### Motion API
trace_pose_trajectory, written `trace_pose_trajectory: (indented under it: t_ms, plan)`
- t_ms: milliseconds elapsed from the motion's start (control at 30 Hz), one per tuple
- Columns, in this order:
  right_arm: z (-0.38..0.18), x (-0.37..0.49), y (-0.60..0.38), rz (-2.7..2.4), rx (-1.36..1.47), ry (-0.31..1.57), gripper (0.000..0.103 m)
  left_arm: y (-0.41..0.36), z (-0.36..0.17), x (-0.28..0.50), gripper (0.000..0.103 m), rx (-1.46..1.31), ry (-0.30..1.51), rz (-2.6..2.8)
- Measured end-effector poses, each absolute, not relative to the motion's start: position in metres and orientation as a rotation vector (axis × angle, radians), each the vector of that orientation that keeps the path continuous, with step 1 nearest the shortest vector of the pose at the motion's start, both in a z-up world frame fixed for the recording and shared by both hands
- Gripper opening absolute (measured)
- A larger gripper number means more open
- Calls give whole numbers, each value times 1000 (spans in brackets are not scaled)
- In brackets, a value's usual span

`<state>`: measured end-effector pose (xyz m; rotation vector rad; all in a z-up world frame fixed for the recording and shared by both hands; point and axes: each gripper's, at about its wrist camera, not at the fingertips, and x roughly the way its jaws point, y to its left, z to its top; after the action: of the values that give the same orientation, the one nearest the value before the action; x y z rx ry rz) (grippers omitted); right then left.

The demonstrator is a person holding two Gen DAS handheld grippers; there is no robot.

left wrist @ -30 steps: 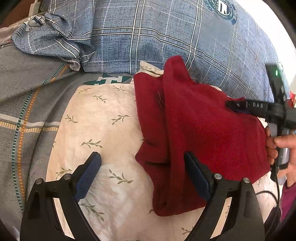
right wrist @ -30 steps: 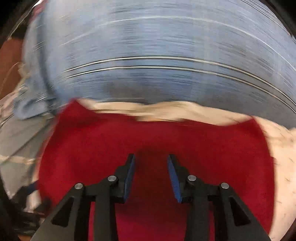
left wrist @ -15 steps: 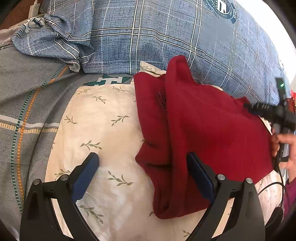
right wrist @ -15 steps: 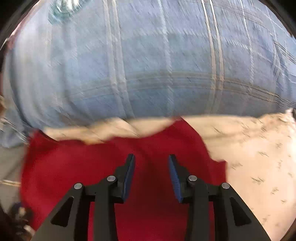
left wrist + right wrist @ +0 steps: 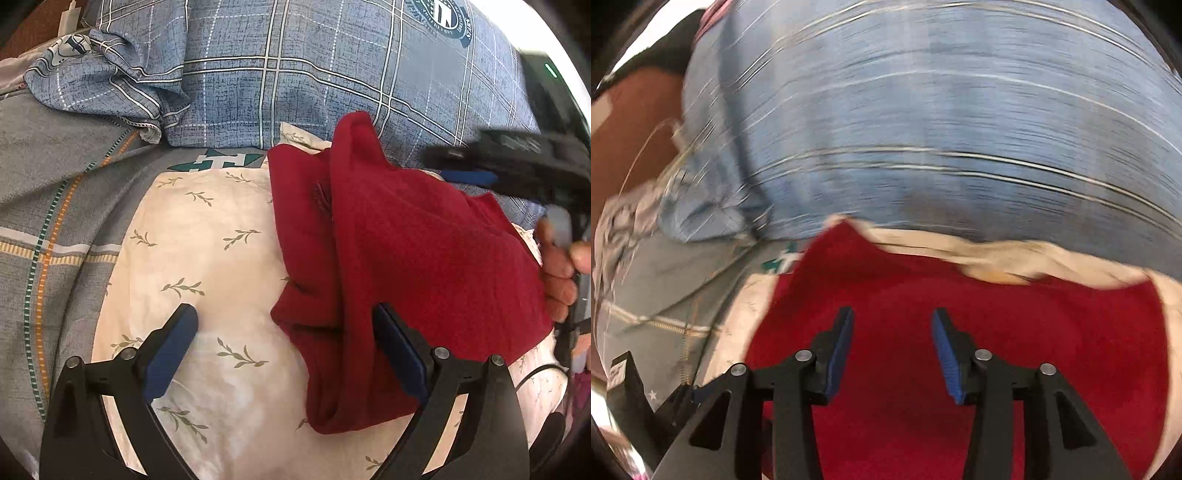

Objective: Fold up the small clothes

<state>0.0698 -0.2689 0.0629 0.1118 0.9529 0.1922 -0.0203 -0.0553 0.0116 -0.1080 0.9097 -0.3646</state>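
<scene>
Setting: home bedroom. Evidence: blue plaid pillow (image 5: pixel 314 70) at frame top, leaf-print cream pillow (image 5: pixel 207 243) at centre, grey striped bedsheet (image 5: pixel 44 192) at left.

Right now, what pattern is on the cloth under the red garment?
Cream with small green leaf sprigs; clearest from the left wrist.
</scene>
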Motion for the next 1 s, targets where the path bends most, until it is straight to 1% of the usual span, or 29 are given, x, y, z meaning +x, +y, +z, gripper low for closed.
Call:
trace_pose_trajectory:
  t_ms: [67,133,233,300,533,600,700,833,933,1000]
  plan:
    - [52,84,-236,214,55,966,34,-55,11,-20,97,-109,911,-367]
    - [39,96,-212,237,31,990,33,-56,9,-20,97,-111,914,-368]
    - [20,106,-196,221,6,1033,37,-58,7,-20,99,-110,916,-367]
    - [17,110,-196,211,11,1038,38,-58,6,-20,99,-112,917,-368]
    - [37,98,-223,238,107,1043,37,-61,6,-20,99,-108,916,-366]
    - [48,88,-234,236,119,1031,41,-61,6,-20,99,-108,916,-367]
    - [53,83,-235,261,163,1035,55,-60,6,-19,99,-113,912,-366]
    - [56,83,-222,276,154,1037,64,-58,7,-20,99,-123,913,-373]
    - [46,94,-200,276,99,1064,68,-58,8,-20,99,-127,915,-376]
    - [38,102,-182,269,37,1096,80,-59,8,-20,99,-128,916,-376]
